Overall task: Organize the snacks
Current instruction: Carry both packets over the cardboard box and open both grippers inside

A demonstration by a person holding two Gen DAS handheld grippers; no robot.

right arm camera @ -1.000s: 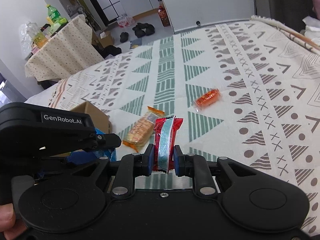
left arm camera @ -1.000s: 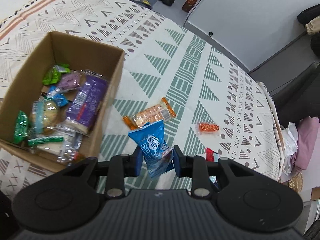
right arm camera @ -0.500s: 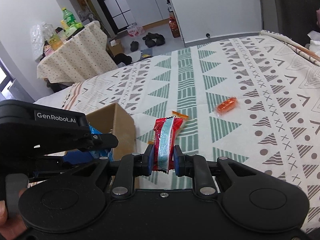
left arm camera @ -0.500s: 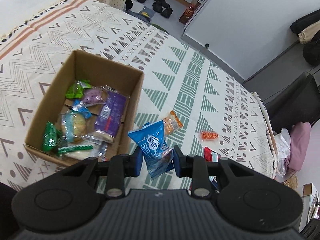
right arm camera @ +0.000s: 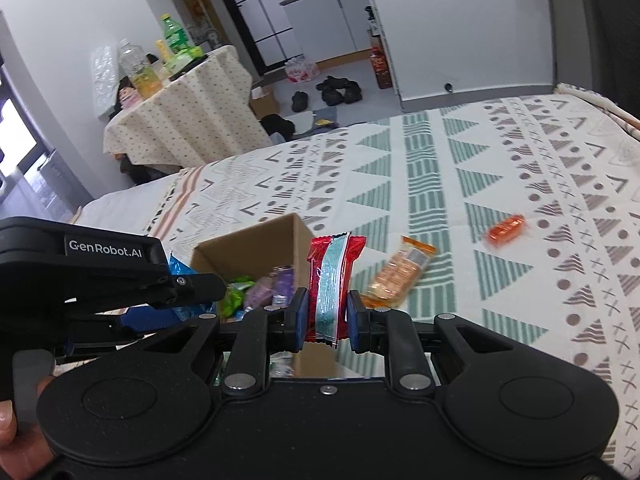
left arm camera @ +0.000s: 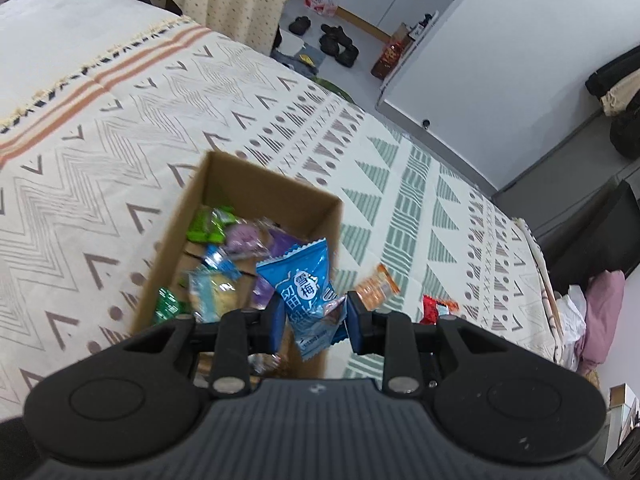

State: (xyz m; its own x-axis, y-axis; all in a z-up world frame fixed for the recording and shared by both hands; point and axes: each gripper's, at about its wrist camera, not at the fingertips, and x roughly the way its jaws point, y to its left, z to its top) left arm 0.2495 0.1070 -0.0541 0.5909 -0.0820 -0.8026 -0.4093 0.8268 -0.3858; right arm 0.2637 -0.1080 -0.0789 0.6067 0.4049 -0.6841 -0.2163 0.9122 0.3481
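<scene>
A cardboard box [left arm camera: 240,184] with several wrapped snacks in it sits on the patterned bed cover; it also shows in the right wrist view [right arm camera: 260,240]. My left gripper [left arm camera: 314,316] is shut on a blue snack packet [left arm camera: 306,280] held above the box's right wall. My right gripper [right arm camera: 324,316] is shut on a red snack packet [right arm camera: 330,276], held just right of the box's near corner. An orange cracker packet [right arm camera: 398,276] and a small orange snack [right arm camera: 506,230] lie on the cover to the right.
The left gripper's body [right arm camera: 100,272] sits close at the left of the right wrist view. A cloth-covered table [right arm camera: 184,108] with bottles stands beyond the bed. Shoes [right arm camera: 336,90] lie on the floor by a white cabinet [left arm camera: 500,52].
Both grippers have moved left toward the box with their packets held. The box now lies directly under the left gripper and beside the right one.
</scene>
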